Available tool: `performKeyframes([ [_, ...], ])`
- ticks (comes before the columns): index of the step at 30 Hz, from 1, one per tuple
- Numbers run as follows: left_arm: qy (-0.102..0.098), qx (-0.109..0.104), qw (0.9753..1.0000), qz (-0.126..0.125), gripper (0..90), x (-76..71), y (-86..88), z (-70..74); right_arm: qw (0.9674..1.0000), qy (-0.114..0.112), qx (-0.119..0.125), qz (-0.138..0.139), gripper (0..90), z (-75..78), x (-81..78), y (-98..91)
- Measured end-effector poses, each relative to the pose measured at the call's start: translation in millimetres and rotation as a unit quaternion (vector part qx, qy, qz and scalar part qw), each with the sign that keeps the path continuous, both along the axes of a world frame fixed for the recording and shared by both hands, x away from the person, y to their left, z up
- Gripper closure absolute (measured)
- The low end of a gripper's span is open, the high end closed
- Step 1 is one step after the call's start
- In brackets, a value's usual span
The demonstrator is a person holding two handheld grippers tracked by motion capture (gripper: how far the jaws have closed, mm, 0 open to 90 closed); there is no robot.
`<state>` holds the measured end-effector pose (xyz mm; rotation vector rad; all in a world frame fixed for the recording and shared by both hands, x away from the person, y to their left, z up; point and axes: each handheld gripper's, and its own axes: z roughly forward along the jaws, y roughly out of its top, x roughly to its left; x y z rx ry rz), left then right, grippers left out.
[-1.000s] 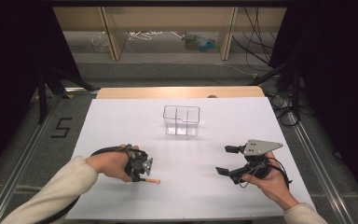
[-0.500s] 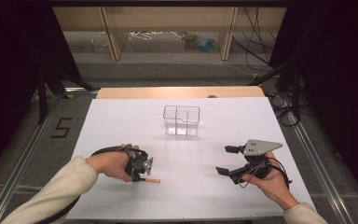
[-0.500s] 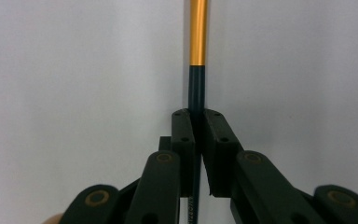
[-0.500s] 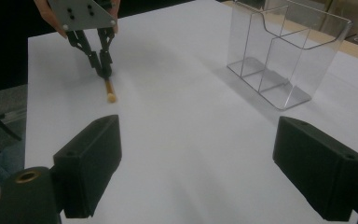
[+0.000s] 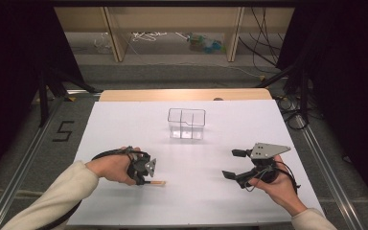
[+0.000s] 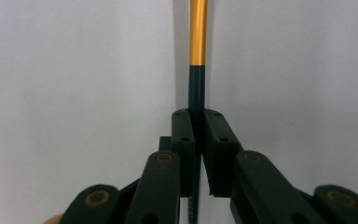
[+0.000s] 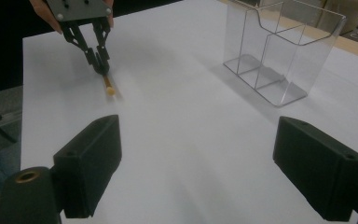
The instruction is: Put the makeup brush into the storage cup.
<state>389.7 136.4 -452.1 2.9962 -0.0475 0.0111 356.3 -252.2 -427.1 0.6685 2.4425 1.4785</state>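
While the left gripper (image 5: 146,178) sits low on the white table (image 5: 124,124) near the front-left, its jaws are pinched tight on a thin stick (image 6: 196,70) with a dark green shaft and a gold end, which lies flat on the table and pokes out past the jaw tips. Over on the right, the right gripper (image 5: 234,164) has its jaws spread wide with nothing between them, pretty well apart from the stick. Further back in the middle there's a clear plastic divided holder (image 5: 187,123) standing upright.
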Motion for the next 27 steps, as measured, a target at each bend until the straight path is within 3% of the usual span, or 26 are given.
performKeyframes([
  [13,-0.025,-0.054,0.998,0.021,82.9,0.1,10.1,15.5,1.0,0.0,-0.001,-0.002,16.0,-0.3,0.1,0.2],
  [15,-0.029,-0.069,0.9967,0.031,82.9,-1.1,11.4,15.1,1.0,-0.001,-0.001,-0.001,16.0,-0.4,0.2,0.2],
  [21,-0.037,-0.086,0.995,0.035,82.9,-2.1,15.1,18.3,1.0,0.0,0.0,-0.001,16.0,-0.4,0.5,0.1],
  [23,-0.036,-0.104,0.9926,0.052,82.9,-4.6,16.4,18.1,1.0,-0.001,-0.001,-0.002,16.0,-0.5,0.4,0.2],
  [27,-0.042,-0.112,0.9914,0.053,82.9,-5.6,18.9,18.5,1.0,0.0,0.0,-0.001,16.0,-0.7,0.6,0.1],
])
